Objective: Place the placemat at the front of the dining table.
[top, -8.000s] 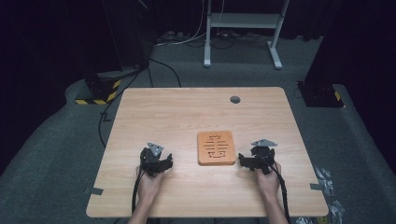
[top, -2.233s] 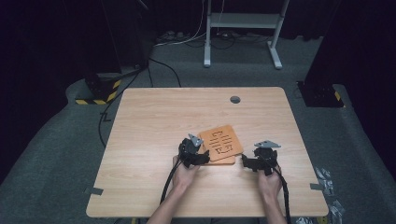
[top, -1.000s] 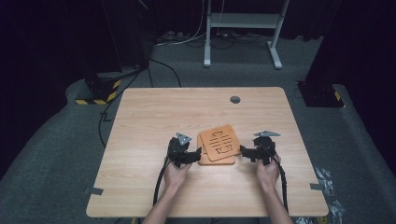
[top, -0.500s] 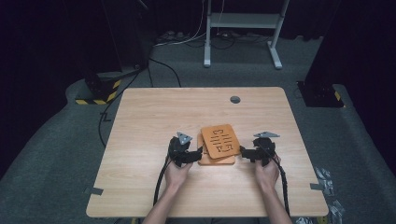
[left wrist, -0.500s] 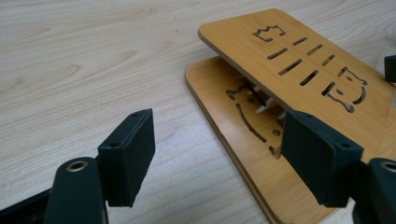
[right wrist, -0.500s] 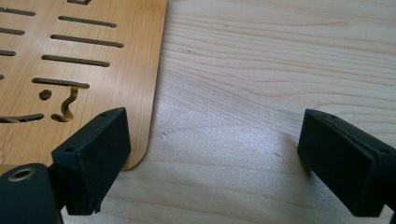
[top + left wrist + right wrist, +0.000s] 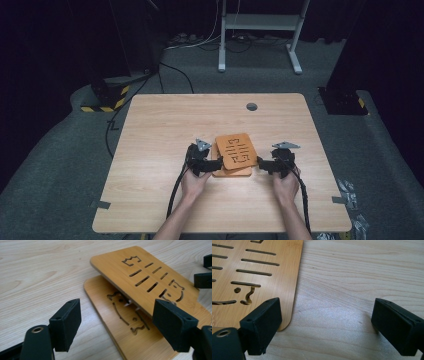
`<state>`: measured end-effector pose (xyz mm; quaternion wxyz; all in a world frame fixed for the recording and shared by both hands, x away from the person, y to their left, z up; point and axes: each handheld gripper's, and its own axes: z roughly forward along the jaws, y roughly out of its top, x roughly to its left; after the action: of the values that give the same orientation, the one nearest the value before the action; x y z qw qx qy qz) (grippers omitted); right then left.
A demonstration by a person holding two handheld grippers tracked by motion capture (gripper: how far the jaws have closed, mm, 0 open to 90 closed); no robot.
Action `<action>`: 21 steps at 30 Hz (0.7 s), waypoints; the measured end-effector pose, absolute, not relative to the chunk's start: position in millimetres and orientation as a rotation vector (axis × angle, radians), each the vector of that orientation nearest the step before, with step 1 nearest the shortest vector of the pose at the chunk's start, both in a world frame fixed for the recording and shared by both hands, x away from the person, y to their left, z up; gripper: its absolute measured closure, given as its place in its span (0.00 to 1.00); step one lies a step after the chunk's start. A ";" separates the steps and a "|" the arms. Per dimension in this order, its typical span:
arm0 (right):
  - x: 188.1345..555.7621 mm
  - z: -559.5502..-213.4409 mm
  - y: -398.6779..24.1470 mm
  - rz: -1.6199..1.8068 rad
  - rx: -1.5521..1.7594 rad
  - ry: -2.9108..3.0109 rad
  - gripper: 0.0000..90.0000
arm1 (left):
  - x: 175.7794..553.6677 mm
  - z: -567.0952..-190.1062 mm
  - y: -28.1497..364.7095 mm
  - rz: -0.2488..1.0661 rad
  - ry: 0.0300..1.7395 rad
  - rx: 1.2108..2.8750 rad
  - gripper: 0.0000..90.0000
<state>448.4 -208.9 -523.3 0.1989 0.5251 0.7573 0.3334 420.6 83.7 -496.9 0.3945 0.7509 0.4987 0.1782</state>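
Two thin bamboo boards with cut-out slots lie stacked near the table's front middle. The upper board [image 7: 236, 150] [image 7: 140, 277] is turned askew and propped up at an angle over the lower board [image 7: 231, 173] [image 7: 112, 315]. My left gripper [image 7: 215, 164] [image 7: 120, 322] stands open at the stack's left edge, its jaws either side of the boards' near corner without touching. My right gripper [image 7: 260, 164] [image 7: 329, 327] is open at the stack's right edge. Its left finger [image 7: 262, 325] sits by the upper board's [image 7: 257, 270] corner, with bare table between the jaws.
The wooden table [image 7: 165, 130] has a round grey cable port [image 7: 251, 106] at the back middle. Cables trail from both grippers over the front edge. Grey tape [image 7: 100, 204] marks the front corners. A white metal stand [image 7: 260, 30] is on the floor behind.
Since the oldest frame both grippers moved in to the stack, and the top board went from flat and square to raised and askew. In the last half second nothing visibly moved.
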 end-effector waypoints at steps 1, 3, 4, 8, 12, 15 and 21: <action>448.3 -523.3 -208.9 0.932 1.471 2.119 0.10 | 421.2 -497.1 82.5 0.447 1.264 1.908 0.26; 448.3 -523.3 -208.8 0.933 1.473 2.118 0.10 | 423.3 -497.9 77.8 0.449 1.248 1.937 0.25; 448.2 -523.2 -208.8 0.934 1.477 2.118 0.10 | 423.5 -497.9 75.3 0.452 1.241 1.950 0.25; 448.2 -523.1 -208.8 0.934 1.478 2.118 0.10 | 425.2 -497.5 68.9 0.438 1.237 1.959 0.24; 448.1 -523.1 -208.9 0.934 1.477 2.118 0.10 | 428.7 -497.7 64.0 0.421 1.241 1.967 0.24; 448.0 -523.2 -208.6 0.935 1.481 2.116 0.10 | 431.7 -498.4 62.0 0.403 1.242 1.959 0.24; 447.9 -523.2 -209.0 0.944 1.482 2.116 0.11 | 436.6 -504.4 59.5 0.352 1.283 1.937 0.23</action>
<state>447.9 -209.0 -523.2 0.1942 0.5286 0.7547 0.3366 436.6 59.5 -504.4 0.3856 0.7605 0.5039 0.1381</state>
